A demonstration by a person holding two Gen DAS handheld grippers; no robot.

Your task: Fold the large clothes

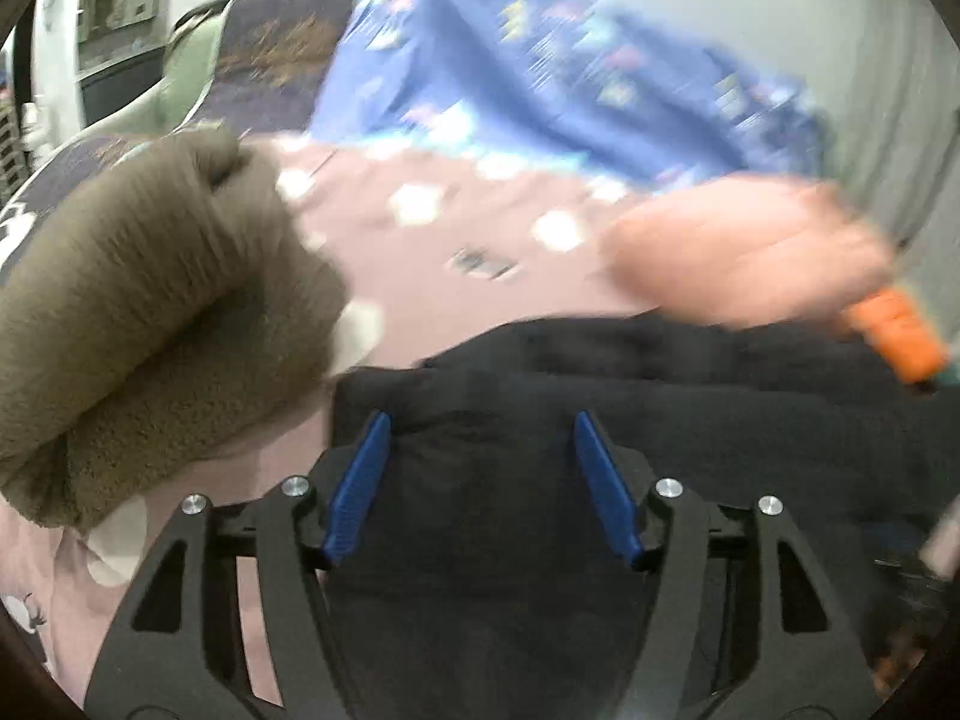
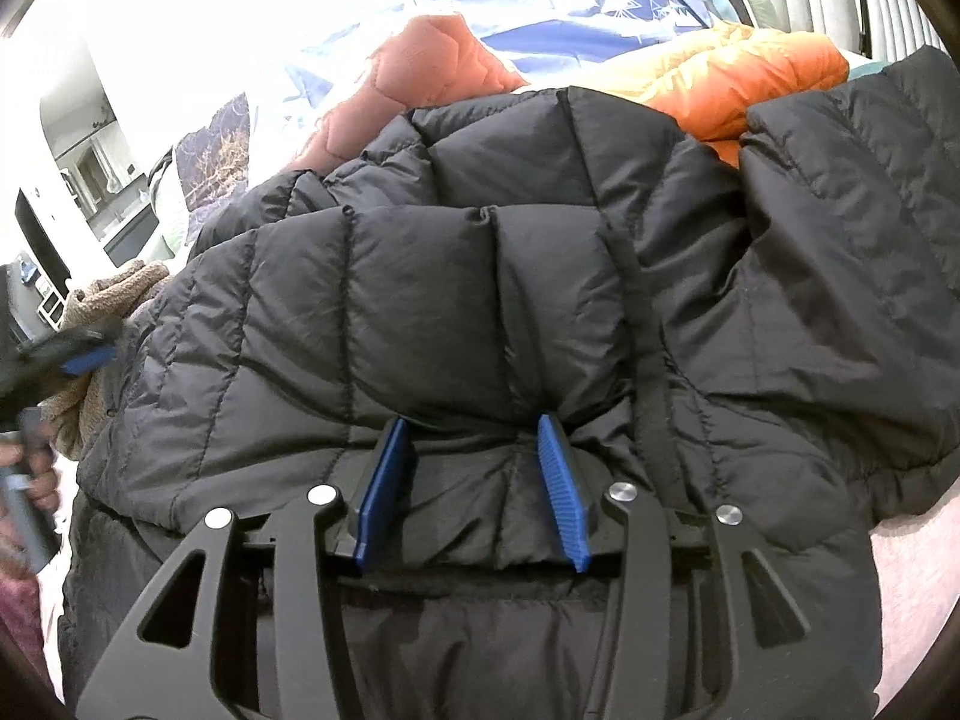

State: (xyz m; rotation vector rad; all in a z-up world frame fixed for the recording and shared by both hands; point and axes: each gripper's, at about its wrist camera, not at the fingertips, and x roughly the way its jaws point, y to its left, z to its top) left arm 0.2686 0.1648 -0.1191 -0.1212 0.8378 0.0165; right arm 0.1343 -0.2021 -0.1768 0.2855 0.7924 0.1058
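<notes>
Black puffer jacket (image 2: 480, 276) bunched between right hand-held gripper (image 2: 474, 438) blue fingers, pinched; left hand-held gripper (image 1: 480, 438) spread wide above it.

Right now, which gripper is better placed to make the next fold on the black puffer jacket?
Right. The right gripper has a bunched fold of the black puffer jacket between its fingers. The left gripper hovers open above it, its view motion-blurred.

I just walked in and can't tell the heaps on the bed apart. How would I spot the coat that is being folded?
Start at the bed with the pink sheet. The black puffer jacket lies nearest, a pinch of it between the right gripper pads. Its neighbours are an orange puffer behind, a rust quilted piece and a brown fleece; only this one is black.
</notes>
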